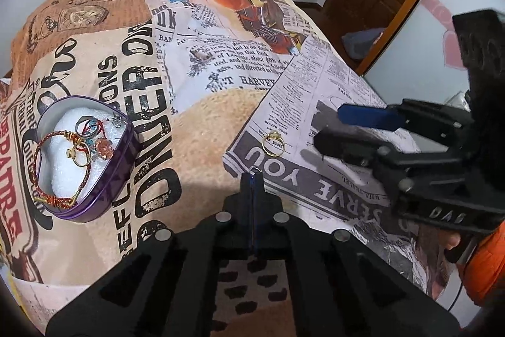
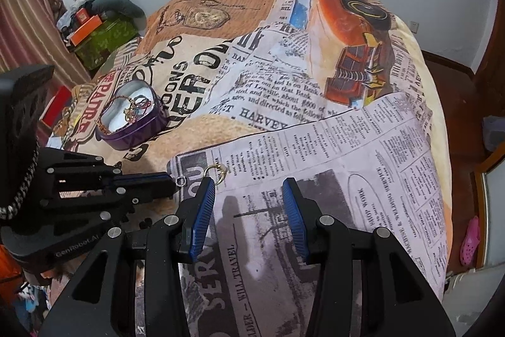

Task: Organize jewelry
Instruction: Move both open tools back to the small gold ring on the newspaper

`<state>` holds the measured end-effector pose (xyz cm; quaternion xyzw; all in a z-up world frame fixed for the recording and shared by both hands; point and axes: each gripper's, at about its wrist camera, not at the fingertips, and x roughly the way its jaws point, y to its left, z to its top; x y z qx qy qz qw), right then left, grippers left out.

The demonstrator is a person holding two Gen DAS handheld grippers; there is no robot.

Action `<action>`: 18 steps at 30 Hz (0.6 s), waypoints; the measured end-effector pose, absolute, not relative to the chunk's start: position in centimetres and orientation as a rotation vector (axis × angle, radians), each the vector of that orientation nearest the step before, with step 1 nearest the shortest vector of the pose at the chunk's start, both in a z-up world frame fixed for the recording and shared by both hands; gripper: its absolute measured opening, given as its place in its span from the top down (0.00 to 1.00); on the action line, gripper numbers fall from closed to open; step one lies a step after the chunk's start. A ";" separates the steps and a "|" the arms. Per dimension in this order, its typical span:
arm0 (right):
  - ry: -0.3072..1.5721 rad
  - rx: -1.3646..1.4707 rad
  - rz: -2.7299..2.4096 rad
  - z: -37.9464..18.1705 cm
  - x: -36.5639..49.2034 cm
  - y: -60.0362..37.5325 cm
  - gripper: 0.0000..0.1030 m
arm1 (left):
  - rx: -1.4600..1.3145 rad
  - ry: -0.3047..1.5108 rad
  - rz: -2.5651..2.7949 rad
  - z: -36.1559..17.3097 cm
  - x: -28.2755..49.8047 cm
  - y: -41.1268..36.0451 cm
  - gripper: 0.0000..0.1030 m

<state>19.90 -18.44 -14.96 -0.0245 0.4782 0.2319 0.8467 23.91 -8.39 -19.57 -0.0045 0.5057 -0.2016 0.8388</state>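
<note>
The gold ring [image 1: 273, 143] lies flat on the printed bed cover [image 1: 202, 116], just ahead of the left claw [image 1: 251, 179] and a little to its right, and just beyond the left fingertip of the right claw [image 2: 249, 183]. It looks light, stiff and smooth, with a small ornament on its band, so it would likely slip or flip if pinched on the curve. The soft cover under it should give a little, which may let a fingertip get beneath the band. The surest hold is probably across the band from both sides, near the ornament, with a gentle squeeze.

The left claw is closed, its blue pads pressed together, and a small silver ring [image 2: 180, 181] pokes out at its tip; it appears to be pinched there. The right claw stands wide apart and holds nothing, its left pad [image 2: 202, 210] close to the gold ring but, as far as I can tell, not touching it.

The purple heart-shaped tin [image 1: 94, 179] sits well off to the left of both claws, on the same cover, already holding a red cord bracelet [image 1: 56, 166] and several rings on white padding.
</note>
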 end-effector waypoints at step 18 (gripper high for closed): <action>1.034 -0.133 0.559 -17.0 21.5 -14.6 0.69 | -0.003 1.015 -0.361 -18.4 23.3 -5.4 0.84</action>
